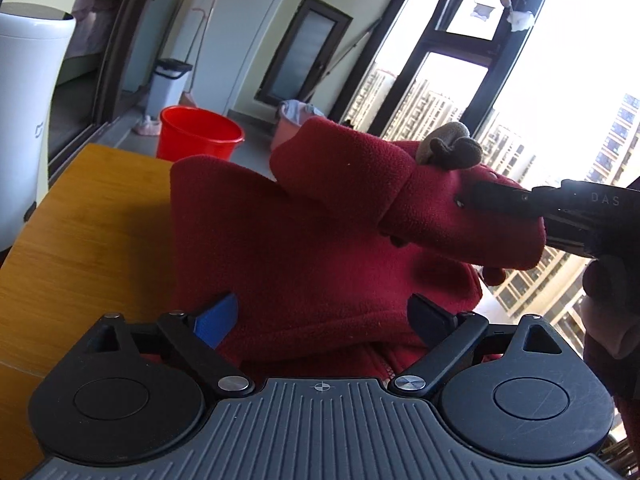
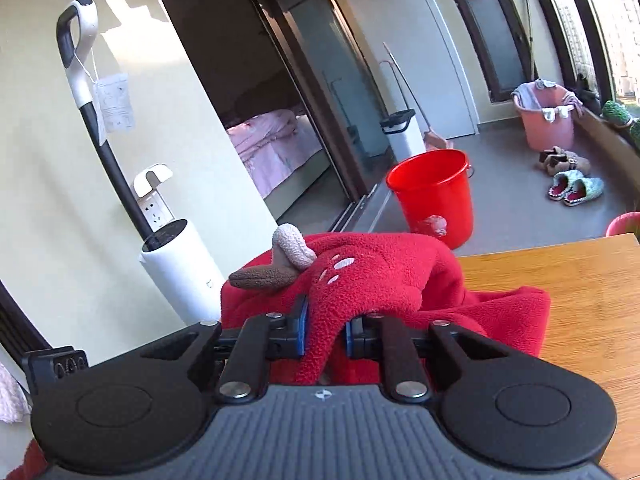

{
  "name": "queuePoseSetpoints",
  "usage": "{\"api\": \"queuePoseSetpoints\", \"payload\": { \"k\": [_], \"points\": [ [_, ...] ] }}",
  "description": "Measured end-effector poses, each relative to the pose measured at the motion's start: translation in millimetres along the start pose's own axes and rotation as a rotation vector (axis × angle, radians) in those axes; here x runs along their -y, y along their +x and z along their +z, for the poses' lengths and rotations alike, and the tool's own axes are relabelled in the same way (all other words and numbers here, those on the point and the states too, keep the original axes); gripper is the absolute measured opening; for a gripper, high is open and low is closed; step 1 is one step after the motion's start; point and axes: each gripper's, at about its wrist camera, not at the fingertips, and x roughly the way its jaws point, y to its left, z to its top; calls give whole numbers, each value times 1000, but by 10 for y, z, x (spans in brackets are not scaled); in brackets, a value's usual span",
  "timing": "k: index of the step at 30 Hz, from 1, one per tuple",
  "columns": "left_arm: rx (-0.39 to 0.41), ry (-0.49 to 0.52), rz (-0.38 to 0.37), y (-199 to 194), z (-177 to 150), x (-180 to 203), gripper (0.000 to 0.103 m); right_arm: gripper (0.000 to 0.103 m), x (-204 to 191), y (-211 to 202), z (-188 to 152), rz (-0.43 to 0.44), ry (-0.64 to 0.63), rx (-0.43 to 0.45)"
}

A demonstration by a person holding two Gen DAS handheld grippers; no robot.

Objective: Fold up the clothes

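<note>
A red fleece garment (image 1: pixel 304 232) with a hood and small plush antlers (image 1: pixel 448 144) lies bunched on the wooden table (image 1: pixel 80 240). My left gripper (image 1: pixel 320 316) is open, its jaws wide on either side of the fleece and not pressing it. My right gripper (image 1: pixel 472 200) comes in from the right in the left wrist view, shut on the hood part and lifting it. In the right wrist view my right gripper (image 2: pixel 325 334) pinches a fold of the red fleece garment (image 2: pixel 380 276) between its blue pads, with the antlers (image 2: pixel 280 260) just ahead.
A red bucket (image 1: pixel 200 130) stands on the floor beyond the table, also as the red bucket (image 2: pixel 434 194). A white cylindrical appliance (image 2: pixel 180 268) with a vacuum handle stands left. A pink laundry basket (image 2: pixel 546 120) and slippers (image 2: pixel 576 190) lie by the window wall.
</note>
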Motion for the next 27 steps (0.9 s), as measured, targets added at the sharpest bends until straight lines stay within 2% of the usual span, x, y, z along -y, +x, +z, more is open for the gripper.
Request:
{"api": "queuePoseSetpoints", "payload": {
  "k": [3,4,6,8,11,15,16,17,19,23,24,27],
  "points": [
    [49,4,16,-116,76,71,96,18,147,255,-360,-94,-26,-109],
    [73,7,3,-170,119,110,97,18,192,311,-489,-107,-30,-121],
    [123,23,-35,-263,232,228,99,19,224,294,-606,-87,-19,-67],
    [155,53,-74,-281,353,389,99,19,226,293,-598,-76,16,-53],
    [137,106,-87,-52,430,592,96,20,194,262,-606,-77,-15,-51],
    [44,170,25,430,265,609,67,21,256,146,-598,-50,-15,-56],
    [22,177,56,521,206,577,65,22,284,110,-595,-42,-10,-57],
    [5,182,81,600,149,542,64,22,303,81,-595,-38,-12,-58],
    [21,171,64,595,81,477,64,23,313,48,-603,-28,-22,-59],
    [19,185,79,542,105,510,64,35,295,63,-619,-12,-11,-55],
    [19,188,81,525,113,510,66,40,284,76,-626,-10,-9,-54],
    [36,173,65,428,143,484,73,43,203,138,-703,-31,-61,-49]
  ]
}}
